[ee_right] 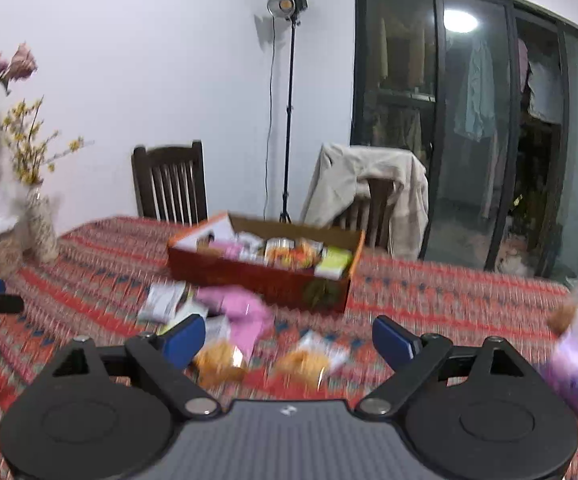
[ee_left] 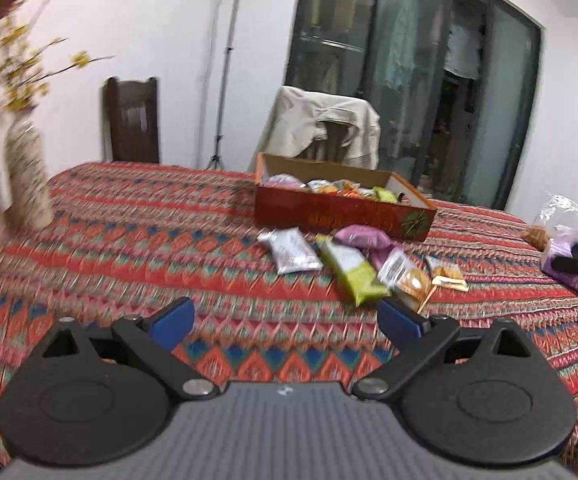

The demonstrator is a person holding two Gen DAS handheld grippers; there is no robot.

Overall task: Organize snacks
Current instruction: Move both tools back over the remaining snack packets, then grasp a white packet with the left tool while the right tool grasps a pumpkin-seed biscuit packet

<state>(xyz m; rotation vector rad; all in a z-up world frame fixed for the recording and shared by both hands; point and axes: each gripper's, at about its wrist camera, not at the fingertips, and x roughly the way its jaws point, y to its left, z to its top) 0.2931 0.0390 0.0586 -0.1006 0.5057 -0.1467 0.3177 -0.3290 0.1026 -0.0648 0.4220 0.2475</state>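
An open red cardboard box (ee_left: 341, 211) sat toward the counter's far edge, part-filled with snack packets. Just before it lay loose packets: silver (ee_left: 291, 249), green (ee_left: 353, 270), pink (ee_left: 363, 237), and orange biscuits (ee_left: 411, 283).

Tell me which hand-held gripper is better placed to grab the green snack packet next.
Left. The green snack packet lies just ahead of the left hand-held gripper, by its fingertip. The right hand-held gripper, also open, faces the orange snacks.

I see a vase (ee_right: 42, 227) with yellow flowers (ee_right: 29, 140) on my left. Right of it stands a dark chair (ee_right: 171, 184). Further right are a lamp (ee_right: 288, 5) and a coat (ee_right: 373, 196).
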